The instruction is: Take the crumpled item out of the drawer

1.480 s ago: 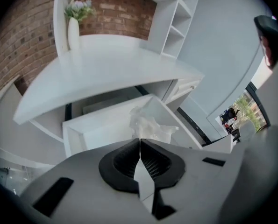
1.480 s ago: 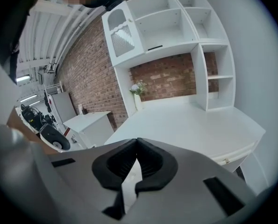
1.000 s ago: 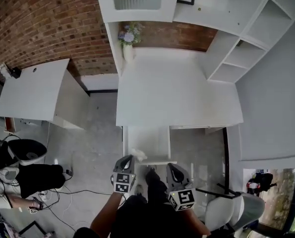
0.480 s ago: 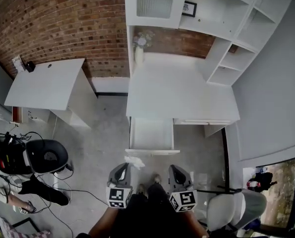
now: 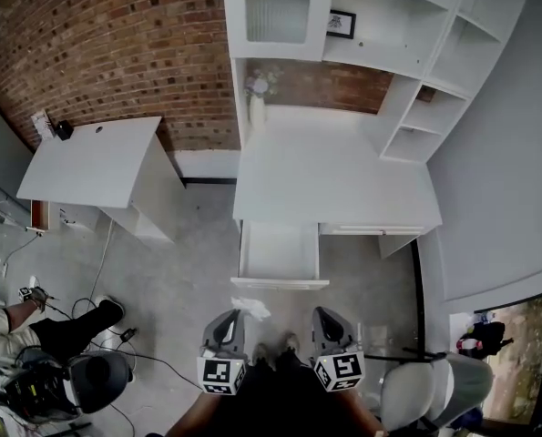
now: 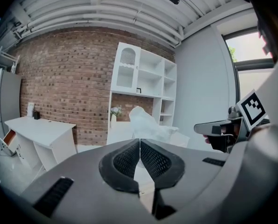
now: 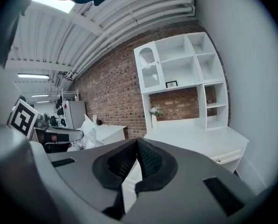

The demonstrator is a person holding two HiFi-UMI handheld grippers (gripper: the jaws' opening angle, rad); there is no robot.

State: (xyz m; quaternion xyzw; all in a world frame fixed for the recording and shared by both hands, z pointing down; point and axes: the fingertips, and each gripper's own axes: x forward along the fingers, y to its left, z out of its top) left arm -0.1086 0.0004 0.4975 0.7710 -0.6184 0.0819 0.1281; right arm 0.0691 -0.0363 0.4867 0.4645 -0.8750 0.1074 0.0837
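The crumpled white item [image 5: 251, 309] hangs in front of the open white drawer [image 5: 280, 283], clear of its front edge. My left gripper [image 5: 233, 316] is shut on it. In the left gripper view the crumpled item [image 6: 148, 123] sticks up beyond the closed jaws of the left gripper [image 6: 139, 142]. My right gripper [image 5: 319, 316] is level with the left one, a short way to its right, in front of the drawer. The right gripper [image 7: 136, 142] is shut with nothing between its pads. From that view the crumpled item [image 7: 90, 131] shows at the left.
The drawer belongs to a white desk [image 5: 334, 180] with shelves [image 5: 389, 35] and a flower vase [image 5: 257, 98] against a brick wall. A second white desk [image 5: 93, 162] stands left. A person [image 5: 34, 321], cables and a black chair [image 5: 93, 381] lie lower left; a white chair [image 5: 421, 385] lower right.
The left gripper has drawn back from the drawer's front edge with the crumpled item in it. Both grippers now sit farther from the desk. The person at lower left has shifted.
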